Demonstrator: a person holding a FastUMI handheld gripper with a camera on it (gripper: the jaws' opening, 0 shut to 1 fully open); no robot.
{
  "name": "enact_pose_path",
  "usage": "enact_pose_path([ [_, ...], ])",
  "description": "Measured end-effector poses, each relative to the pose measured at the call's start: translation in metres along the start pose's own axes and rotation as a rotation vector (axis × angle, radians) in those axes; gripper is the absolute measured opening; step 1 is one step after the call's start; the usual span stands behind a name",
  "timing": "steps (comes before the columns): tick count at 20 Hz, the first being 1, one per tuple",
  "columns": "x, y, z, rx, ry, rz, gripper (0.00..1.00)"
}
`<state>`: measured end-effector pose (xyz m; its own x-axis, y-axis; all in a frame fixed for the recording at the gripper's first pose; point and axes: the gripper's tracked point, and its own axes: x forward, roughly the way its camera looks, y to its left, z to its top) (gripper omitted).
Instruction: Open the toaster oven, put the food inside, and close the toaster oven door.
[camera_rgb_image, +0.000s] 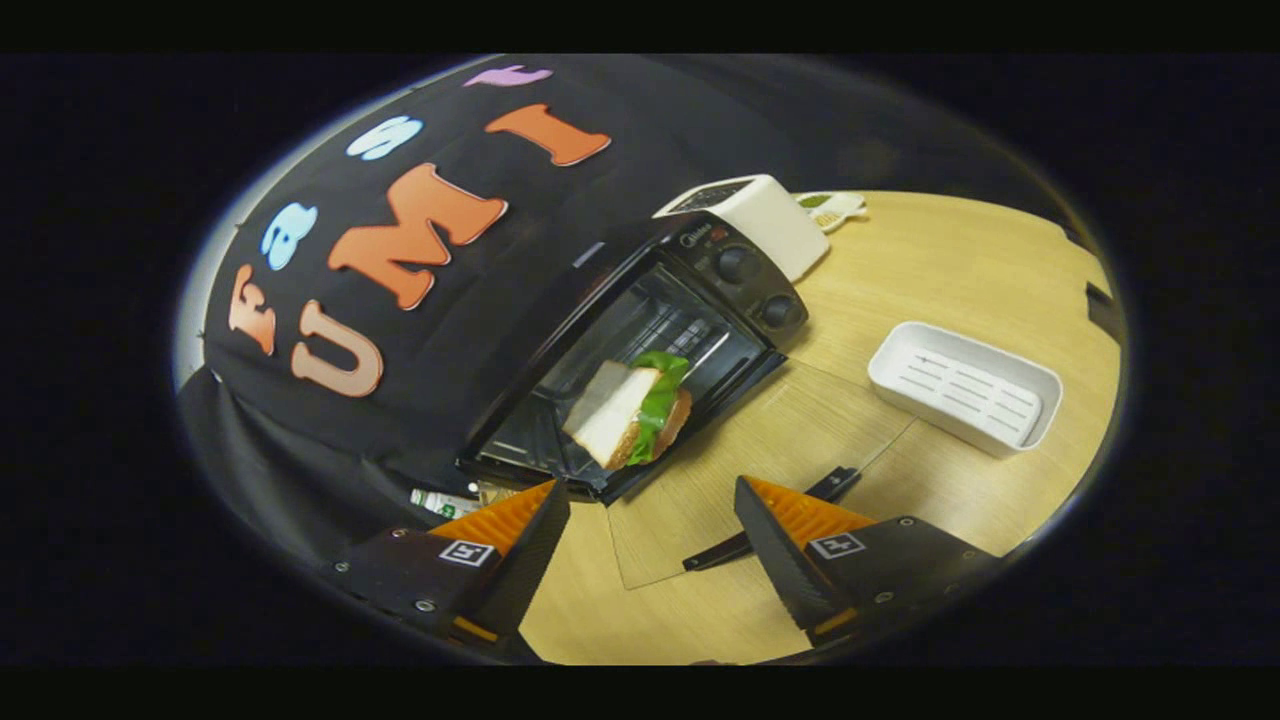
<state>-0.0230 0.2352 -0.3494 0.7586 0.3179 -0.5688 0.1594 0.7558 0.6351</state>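
Just short of the toaster oven's mouth, the tool (650, 515) hangs over the tabletop (960, 260) with its two fingers spread wide and nothing between them. Under the gap lies the oven's glass door (760, 460), folded flat onto the wood, its dark handle bar (770, 520) running between the fingertips and a little ahead of them.

Beyond the fingers the toaster oven (700, 300) stands open along the tabletop's far edge, against the black cloth. The sandwich (632, 407), bread with a green leaf hanging out, sits tilted at the front lip of the cavity, seemingly part in and part out; how far it rests on the rack I cannot tell.

By my judgement the food step is nearly done and closing the door comes next. To do it well, first check that the sandwich clears the door's swing; if it overhangs, nudge it deeper with one finger. Then bring the tool low, hook under the handle bar from its free edge, and lift in the hinge's arc rather than pushing straight.

A white tray (965, 385) and a white appliance (760, 215) sit well apart, toward the tabletop's other edges.
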Motion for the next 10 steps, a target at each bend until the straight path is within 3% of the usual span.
enact_pose_path([
  [4, -0.028, -0.005, -0.004, -0.166, 0.006, 0.002, 0.98],
  [10, -0.05, -0.055, -0.033, -0.431, 0.069, -0.122, 0.98],
])
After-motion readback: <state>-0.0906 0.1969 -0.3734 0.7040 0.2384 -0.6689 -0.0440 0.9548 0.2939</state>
